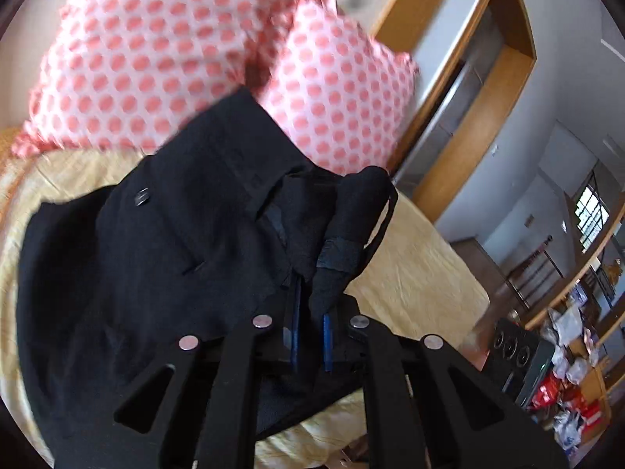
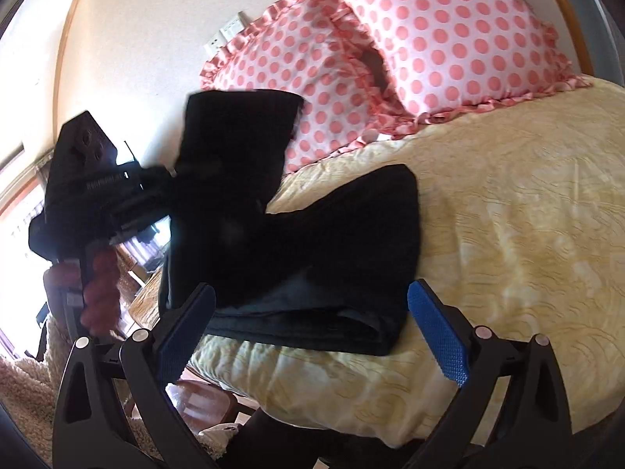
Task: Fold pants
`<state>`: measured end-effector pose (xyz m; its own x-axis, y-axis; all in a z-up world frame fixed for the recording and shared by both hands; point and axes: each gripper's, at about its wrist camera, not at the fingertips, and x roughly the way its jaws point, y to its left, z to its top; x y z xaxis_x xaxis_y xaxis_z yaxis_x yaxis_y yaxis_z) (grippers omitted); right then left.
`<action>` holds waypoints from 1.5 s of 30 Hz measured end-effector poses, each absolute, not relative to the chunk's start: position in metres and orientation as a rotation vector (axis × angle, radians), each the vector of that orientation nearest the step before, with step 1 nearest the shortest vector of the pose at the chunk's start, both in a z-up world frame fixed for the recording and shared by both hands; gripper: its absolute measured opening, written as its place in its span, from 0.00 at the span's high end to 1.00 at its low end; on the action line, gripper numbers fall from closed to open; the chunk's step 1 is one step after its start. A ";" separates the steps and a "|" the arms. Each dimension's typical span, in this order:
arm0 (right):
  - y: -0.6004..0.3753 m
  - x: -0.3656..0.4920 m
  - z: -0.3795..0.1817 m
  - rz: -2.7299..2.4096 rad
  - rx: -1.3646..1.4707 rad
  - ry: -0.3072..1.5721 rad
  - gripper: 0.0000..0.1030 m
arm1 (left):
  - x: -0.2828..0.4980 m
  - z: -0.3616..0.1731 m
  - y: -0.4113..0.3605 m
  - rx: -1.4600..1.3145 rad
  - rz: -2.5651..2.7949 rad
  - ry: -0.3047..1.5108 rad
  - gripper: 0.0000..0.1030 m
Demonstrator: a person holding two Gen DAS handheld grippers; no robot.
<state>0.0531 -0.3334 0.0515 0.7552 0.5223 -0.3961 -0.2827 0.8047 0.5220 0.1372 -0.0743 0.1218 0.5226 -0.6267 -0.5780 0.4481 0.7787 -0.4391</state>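
The black pants (image 2: 312,242) lie partly folded on the yellow bedspread (image 2: 508,234). One end of them is lifted toward the pillows. In the left wrist view my left gripper (image 1: 312,336) is shut on the waistband end of the pants (image 1: 175,234), near a belt loop (image 1: 384,219). The left gripper also shows in the right wrist view (image 2: 97,179), holding the raised cloth. My right gripper (image 2: 312,336) is open and empty, its blue pads (image 2: 439,336) either side of the folded edge at the bed's near side.
Two pink polka-dot pillows (image 2: 449,39) lean against the wall at the head of the bed. A wooden door frame (image 1: 468,90) and cluttered shelves (image 1: 566,391) stand beyond the bed's right side. A wooden stool (image 2: 203,402) sits below the bed edge.
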 end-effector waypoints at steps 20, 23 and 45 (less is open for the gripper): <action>-0.384 0.041 0.044 0.326 0.538 0.510 0.02 | 0.122 0.056 -0.133 -0.106 -0.718 0.902 0.89; -0.383 0.037 0.053 0.315 0.508 0.484 0.02 | 0.113 0.059 -0.132 -0.069 -0.714 0.852 0.86; -0.273 0.092 0.073 0.490 0.303 0.598 0.02 | 0.124 0.037 0.036 -0.231 -0.346 0.820 0.05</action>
